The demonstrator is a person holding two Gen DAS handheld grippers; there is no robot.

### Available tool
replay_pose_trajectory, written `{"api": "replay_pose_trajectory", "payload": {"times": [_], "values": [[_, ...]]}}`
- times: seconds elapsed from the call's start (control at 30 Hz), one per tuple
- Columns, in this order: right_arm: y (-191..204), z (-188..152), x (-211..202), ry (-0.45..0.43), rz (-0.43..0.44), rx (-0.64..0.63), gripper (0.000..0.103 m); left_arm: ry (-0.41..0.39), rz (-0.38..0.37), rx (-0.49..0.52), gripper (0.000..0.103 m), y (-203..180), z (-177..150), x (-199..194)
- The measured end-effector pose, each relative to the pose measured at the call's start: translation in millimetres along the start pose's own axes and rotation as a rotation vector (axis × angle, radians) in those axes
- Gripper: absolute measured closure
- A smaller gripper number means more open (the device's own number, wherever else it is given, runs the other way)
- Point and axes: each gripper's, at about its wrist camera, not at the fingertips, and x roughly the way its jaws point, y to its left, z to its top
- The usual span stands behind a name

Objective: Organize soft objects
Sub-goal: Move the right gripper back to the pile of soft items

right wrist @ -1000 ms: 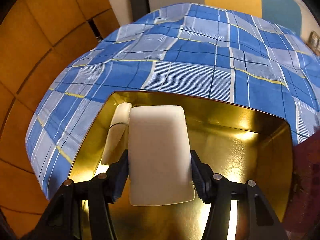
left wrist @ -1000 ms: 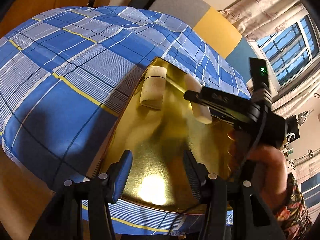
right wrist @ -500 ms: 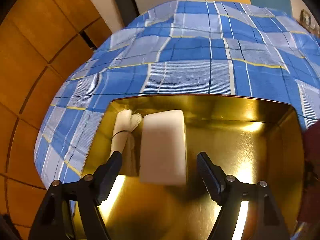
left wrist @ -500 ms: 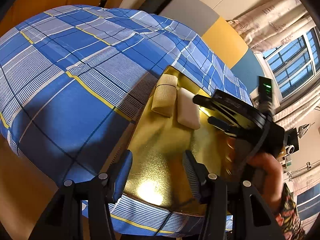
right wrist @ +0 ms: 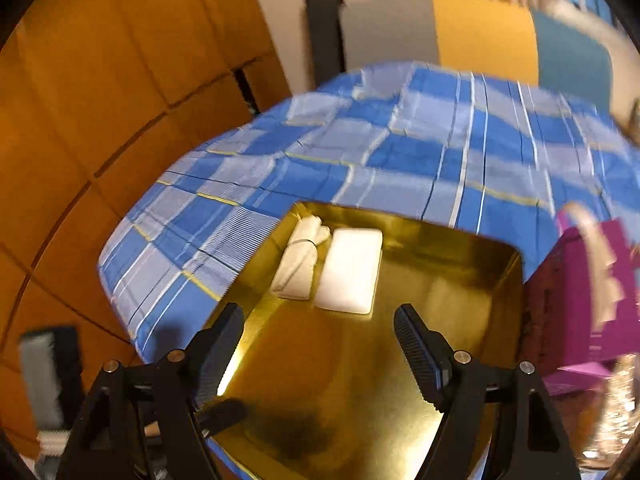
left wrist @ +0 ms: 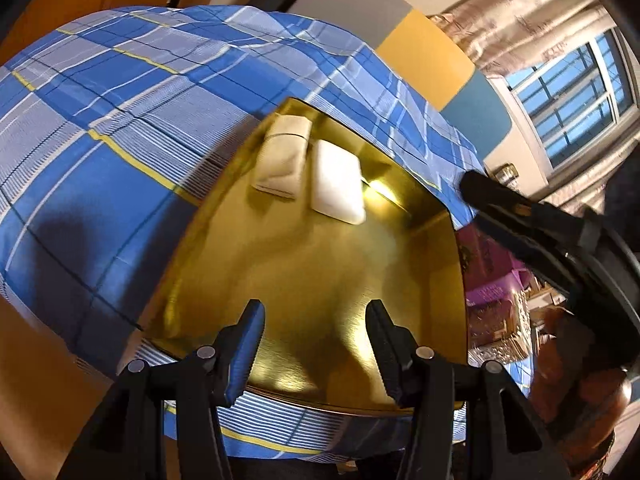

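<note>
Released white sponge (right wrist: 350, 276) lies beyond raised right hand-held gripper (right wrist: 320, 344).

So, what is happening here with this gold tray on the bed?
A person is sorting soft items into a gold tray that lies on a blue checked bedsheet. A white foam pad and a rolled cream cloth lie side by side at the tray's far left corner. Both the right gripper and the left gripper are open and hold nothing. A purple box stands to the tray's right.
</note>
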Motion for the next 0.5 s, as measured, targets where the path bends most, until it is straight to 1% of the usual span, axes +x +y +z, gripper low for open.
{"api": "replay_pose_trajectory", "payload": {"times": [0.07, 0.13, 0.2, 0.3, 0.5], "values": [[2.0, -7.6, -22.3, -0.046, -0.018, -0.061, 0.025, 0.008, -0.016, 0.007, 0.050, -6.3, -3.2, 3.3], [-2.1, -15.1, -41.2, -0.085, -0.028, -0.095, 0.025, 0.020, -0.040, 0.016, 0.050, -14.0, -6.4, 7.3], [-10.0, -21.3, -55.1, -0.100, -0.041, -0.100, 0.025, 0.031, -0.050, 0.034, 0.050, -23.2, -9.9, 10.6], [-31.2, -31.2, -75.6, -0.116, -0.062, -0.063, 0.025, 0.041, -0.060, 0.070, 0.049, -38.1, -15.7, 13.6], [-79.5, -51.5, -120.7, -0.184, -0.149, 0.022, 0.025, 0.054, -0.097, 0.145, 0.047, -69.0, -26.9, 17.1]]}}
